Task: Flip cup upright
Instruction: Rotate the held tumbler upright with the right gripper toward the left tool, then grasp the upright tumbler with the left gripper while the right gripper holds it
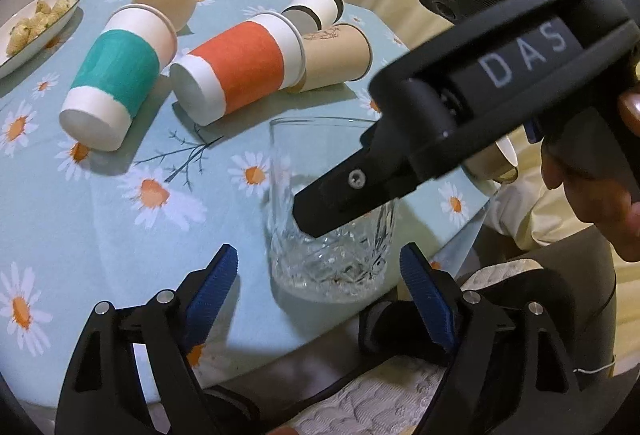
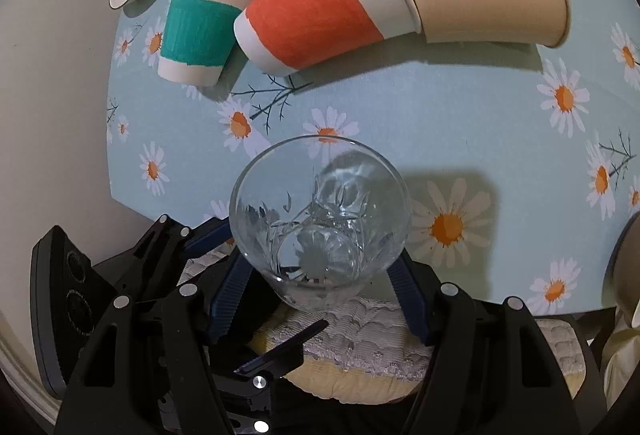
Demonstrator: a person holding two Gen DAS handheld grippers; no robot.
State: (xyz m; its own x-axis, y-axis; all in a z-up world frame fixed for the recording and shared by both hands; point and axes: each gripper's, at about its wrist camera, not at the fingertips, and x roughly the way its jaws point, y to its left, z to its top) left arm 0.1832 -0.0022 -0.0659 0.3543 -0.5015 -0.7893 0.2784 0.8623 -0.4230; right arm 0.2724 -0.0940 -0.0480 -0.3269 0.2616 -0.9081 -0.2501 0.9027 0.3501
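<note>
Jaws, right: I see the right gripper (image 2: 320,299) with its blue pads (image 2: 230,299) on both sides of the glass cup (image 2: 320,219) near its base; it seems clenched on it, though contact is partly hidden
Jaws, left: left gripper (image 1: 316,267) is released, pads spread wide, touching nothing
Cup place: near the edge of the daisy tablecloth (image 2: 440,107), mouth up, long axis close to vertical, a little tilted
Relation: cup stands just ahead of the left jaws, between them; right hand is the nearer
Others: orange paper cup (image 1: 236,67), teal paper cup (image 1: 116,75) and brown paper cup (image 1: 336,55) lie on their sides beyond
Judgement: flip looks nearly done; I must release gently
</note>
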